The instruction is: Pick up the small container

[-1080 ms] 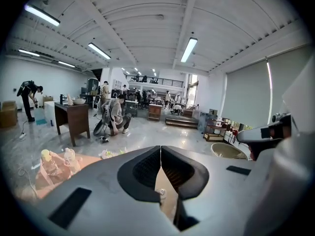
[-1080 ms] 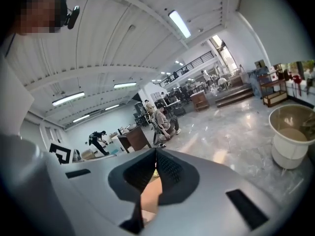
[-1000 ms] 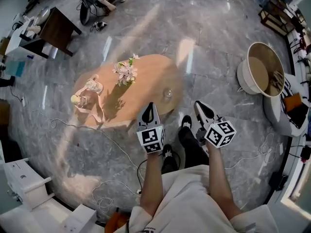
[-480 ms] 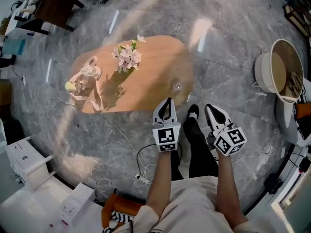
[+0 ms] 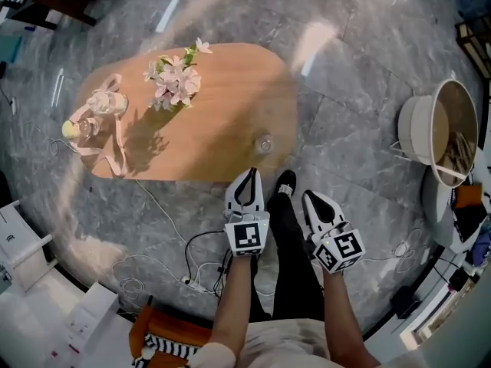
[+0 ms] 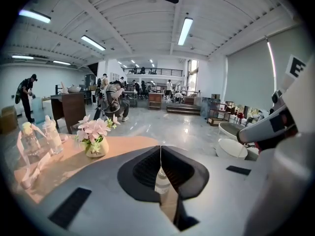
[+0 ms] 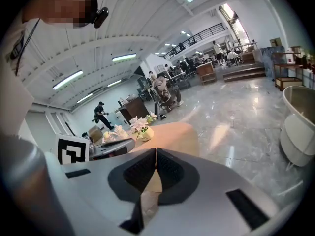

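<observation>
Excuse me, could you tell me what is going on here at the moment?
A person stands beside a low wooden table, a pair of tongs in each hand. The left tongs and the right tongs are both shut and empty, short of the table's near edge. The small clear container stands untouched near that edge, ahead of the left tongs. A vase of flowers stands further back.

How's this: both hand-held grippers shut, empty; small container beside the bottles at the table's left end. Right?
Wrong spot. Head view: the small container stands alone at the near edge of the table, ahead of the left hand-held gripper, away from the bottles. The rest holds.
</observation>
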The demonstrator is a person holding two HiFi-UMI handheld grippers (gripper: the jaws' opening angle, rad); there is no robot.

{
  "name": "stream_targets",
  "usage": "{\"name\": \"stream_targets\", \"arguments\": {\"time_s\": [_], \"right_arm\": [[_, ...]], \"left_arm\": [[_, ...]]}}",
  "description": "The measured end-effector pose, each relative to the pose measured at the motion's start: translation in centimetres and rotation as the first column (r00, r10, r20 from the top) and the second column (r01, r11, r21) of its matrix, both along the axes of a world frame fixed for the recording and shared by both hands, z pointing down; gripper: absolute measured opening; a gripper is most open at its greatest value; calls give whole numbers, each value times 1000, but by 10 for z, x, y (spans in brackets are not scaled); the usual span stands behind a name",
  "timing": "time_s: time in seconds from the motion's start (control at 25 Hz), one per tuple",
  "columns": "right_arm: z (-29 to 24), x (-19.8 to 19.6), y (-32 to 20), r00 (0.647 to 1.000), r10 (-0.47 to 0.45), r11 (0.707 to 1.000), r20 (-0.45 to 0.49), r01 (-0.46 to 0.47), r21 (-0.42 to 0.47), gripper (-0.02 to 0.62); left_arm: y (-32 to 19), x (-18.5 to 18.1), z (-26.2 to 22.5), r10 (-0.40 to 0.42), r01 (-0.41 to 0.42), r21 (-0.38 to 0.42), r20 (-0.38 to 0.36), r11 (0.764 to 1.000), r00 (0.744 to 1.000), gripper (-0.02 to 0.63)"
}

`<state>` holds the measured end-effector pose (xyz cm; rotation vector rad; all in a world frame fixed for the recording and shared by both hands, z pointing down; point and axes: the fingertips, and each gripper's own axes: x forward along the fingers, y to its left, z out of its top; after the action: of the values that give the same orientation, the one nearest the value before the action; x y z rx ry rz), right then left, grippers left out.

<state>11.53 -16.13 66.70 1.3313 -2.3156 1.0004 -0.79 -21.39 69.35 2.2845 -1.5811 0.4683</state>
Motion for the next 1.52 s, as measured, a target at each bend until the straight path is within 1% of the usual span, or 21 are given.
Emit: {"name": "stream_targets", "arguments": {"time_s": [0.08, 0.28, 0.36, 0.44, 0.56, 0.68, 0.8, 0.92, 1.0, 1.08, 1.12, 1.24, 1.36, 1.52], "right_arm": [[13, 5, -7, 1000, -4, 1000, -15, 4, 14, 69], [47, 16, -36, 998, 53, 998, -43, -51, 43, 69], [58, 12, -47, 998, 49, 997, -47, -47, 59, 69], [69, 4, -54, 998, 27, 997, -52, -23, 78, 69], [81, -2, -61, 998, -3, 994, -66, 10, 105, 69], [88, -2, -63, 998, 9, 992, -67, -1, 122, 69], [96, -7, -58, 999, 35, 990, -39, -30, 135, 69], [103, -9, -48, 998, 49, 988, -30, -44, 146, 69], [105, -7, -43, 998, 52, 987, -39, -46, 154, 69], [106, -8, -40, 998, 54, 986, -39, -47, 162, 69], [107, -9, -38, 998, 54, 985, -34, -47, 164, 69], [106, -6, -31, 999, 44, 984, -29, -38, 173, 69], [107, 4, -23, 999, 33, 984, -42, -25, 176, 69], [117, 26, -11, 998, 59, 990, -31, -54, 132, 69]], "left_arm": [[-1, 2, 19, -10, 10, -14, -10, 1000, 1000, 9], [-3, 4, 54, -25, 23, -46, -41, 999, 999, 9], [-4, 0, 67, -29, 27, -50, -45, 998, 999, 9], [-7, -5, 78, -25, 22, -47, -51, 999, 998, 9], [-10, -6, 91, 6, -8, -41, -58, 999, 998, 9], [-12, -4, 101, 46, -48, -27, -70, 998, 996, 10], [-11, 0, 108, 143, -144, -1, -66, 990, 987, 13], [-5, 5, 114, 233, -233, 15, -62, 972, 970, 100], [-2, 11, 118, 269, -268, 24, -70, 963, 961, 185], [-3, 14, 127, 300, -300, 16, -62, 954, 952, 256], [-4, 16, 133, 315, -315, 7, -53, 949, 948, 280], [-10, 28, 156, 336, -338, -28, -48, 941, 941, 311], [-18, 32, 172, 299, -301, -49, -46, 952, 953, 319], [-29, 39, 184, 232, -235, -66, -45, 970, 972, 328]]}}
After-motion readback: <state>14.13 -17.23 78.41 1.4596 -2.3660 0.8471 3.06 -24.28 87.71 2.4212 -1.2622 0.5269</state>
